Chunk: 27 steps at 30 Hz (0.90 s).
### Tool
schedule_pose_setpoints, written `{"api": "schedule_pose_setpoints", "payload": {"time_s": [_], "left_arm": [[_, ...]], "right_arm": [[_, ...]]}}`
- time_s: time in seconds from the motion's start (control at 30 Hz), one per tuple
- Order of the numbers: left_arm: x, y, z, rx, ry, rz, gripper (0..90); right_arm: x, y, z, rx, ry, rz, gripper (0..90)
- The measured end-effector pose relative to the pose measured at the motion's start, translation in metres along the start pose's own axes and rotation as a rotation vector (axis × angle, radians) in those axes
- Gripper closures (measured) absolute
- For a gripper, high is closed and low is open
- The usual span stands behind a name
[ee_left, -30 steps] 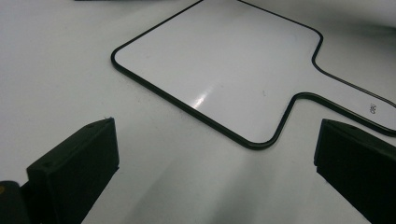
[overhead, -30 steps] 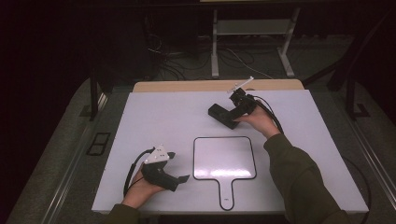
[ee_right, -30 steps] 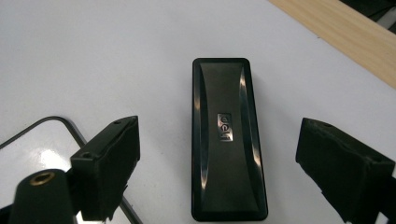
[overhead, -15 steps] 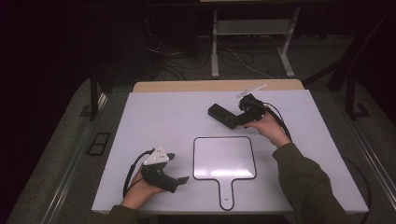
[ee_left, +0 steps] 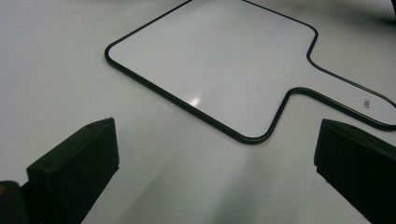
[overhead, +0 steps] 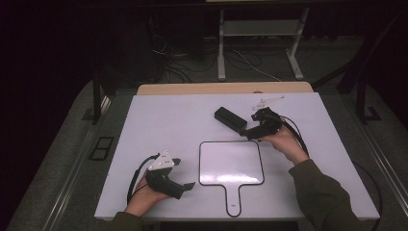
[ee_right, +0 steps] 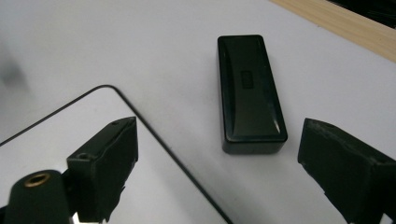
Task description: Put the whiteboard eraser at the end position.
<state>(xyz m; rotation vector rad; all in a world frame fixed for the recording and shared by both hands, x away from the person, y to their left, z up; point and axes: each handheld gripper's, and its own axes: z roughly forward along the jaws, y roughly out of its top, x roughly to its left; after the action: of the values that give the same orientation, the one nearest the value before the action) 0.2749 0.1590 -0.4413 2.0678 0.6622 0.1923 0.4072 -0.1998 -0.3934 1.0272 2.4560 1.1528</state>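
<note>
The black eraser (ee_right: 251,95) lay flat on the white table (overhead: 159,120), just past a corner of the small whiteboard (overhead: 231,162). The right gripper (ee_right: 219,163) had its jaws wide open right in front of it, holding nothing. One jaw hung over the whiteboard's corner, so it could bump the board or push the eraser away. The right hand (overhead: 284,142) reached forward, low. The left gripper (overhead: 185,185) rested open near the board's handle
</note>
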Motion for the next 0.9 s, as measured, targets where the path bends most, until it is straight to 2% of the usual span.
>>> {"api": "schedule_pose_setpoints", "payload": {"time_s": [0.5,0.63,0.9], "left_arm": [[-0.001,0.001,-0.001,-0.003,0.000,0.002,0.0],[-0.002,0.001,-0.001,-0.006,-0.001,0.006,0.0],[-0.003,0.001,-0.001,-0.007,0.000,0.007,0.0]], "right_arm": [[0.016,-0.032,-0.022,-0.046,0.014,-0.020,10.7],[0.018,-0.041,-0.030,-0.070,0.025,0.010,10.8],[0.023,-0.059,-0.038,-0.074,0.020,0.009,10.8]]}}
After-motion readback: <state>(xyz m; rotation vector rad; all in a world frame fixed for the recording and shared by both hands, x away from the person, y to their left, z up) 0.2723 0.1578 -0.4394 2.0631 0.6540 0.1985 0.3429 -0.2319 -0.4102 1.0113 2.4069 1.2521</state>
